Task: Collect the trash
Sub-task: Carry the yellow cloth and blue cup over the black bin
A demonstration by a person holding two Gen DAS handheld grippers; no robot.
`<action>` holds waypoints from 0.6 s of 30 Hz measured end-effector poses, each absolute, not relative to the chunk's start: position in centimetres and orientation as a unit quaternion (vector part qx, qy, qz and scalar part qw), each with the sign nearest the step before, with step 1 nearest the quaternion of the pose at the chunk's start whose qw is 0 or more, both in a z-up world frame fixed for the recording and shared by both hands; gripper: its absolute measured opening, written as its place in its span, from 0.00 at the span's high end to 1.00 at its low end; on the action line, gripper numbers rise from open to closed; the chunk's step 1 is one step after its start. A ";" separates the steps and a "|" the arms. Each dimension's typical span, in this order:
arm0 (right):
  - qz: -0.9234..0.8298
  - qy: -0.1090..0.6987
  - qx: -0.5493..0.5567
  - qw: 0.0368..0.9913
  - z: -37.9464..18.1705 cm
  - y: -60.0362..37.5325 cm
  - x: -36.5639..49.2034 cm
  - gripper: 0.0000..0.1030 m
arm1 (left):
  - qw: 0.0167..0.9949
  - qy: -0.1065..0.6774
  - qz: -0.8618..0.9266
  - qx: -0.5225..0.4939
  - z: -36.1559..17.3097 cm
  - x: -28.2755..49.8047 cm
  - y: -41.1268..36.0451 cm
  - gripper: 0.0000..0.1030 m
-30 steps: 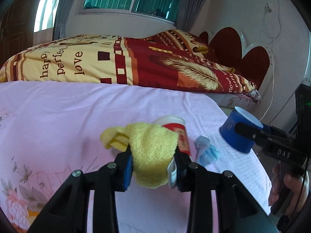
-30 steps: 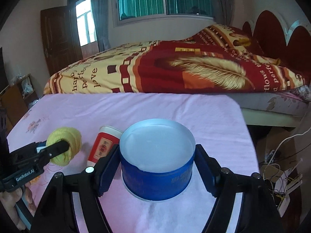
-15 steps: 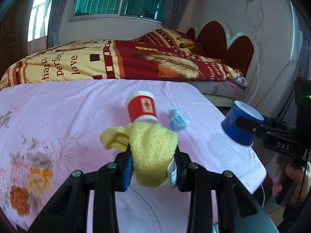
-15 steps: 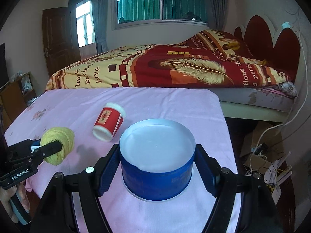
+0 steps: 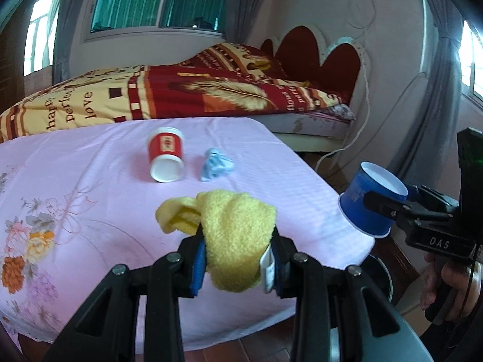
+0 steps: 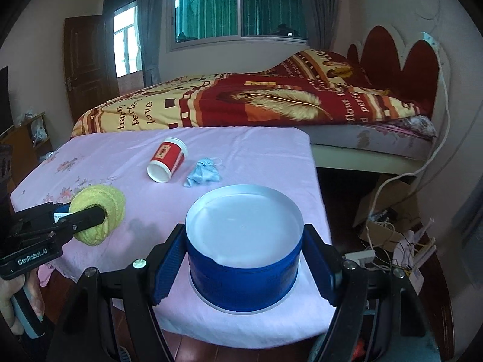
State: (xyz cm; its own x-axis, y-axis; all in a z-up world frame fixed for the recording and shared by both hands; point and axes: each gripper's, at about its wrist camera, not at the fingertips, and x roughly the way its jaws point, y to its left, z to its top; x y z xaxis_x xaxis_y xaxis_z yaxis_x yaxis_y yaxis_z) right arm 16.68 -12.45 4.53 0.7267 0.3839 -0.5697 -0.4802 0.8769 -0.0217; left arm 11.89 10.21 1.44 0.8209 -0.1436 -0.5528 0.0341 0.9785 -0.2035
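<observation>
My left gripper [image 5: 238, 259] is clamped on a yellow fuzzy cloth [image 5: 235, 232], which bulges up between the 2 fingers above the near edge of the table. My right gripper [image 6: 244, 265] grips a blue paper cup [image 6: 244, 259] by its sides, its white inside facing the camera, held over the table's near right corner. Both items are clear of the pink flowered tablecloth [image 5: 90, 199]. Farther back on the cloth, a red paper cup [image 5: 166, 158] lies on its side with its open mouth toward me, and just to its right sits a crumpled light-blue mask [image 5: 216, 168], close but apart. Beyond the table stands a bed with a red and yellow blanket [image 6: 241, 102].
</observation>
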 end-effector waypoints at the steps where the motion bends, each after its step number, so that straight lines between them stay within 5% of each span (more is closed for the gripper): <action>1: 0.230 0.286 -0.084 0.926 4.5 -13.1 16.3 0.25 | 0.950 0.295 -0.052 -0.090 1.5 11.8 9.6 0.65; 18: 0.137 0.303 -0.032 0.943 3.0 -26.4 14.0 0.25 | 0.940 0.307 -0.145 -0.044 1.4 12.9 -1.2 0.65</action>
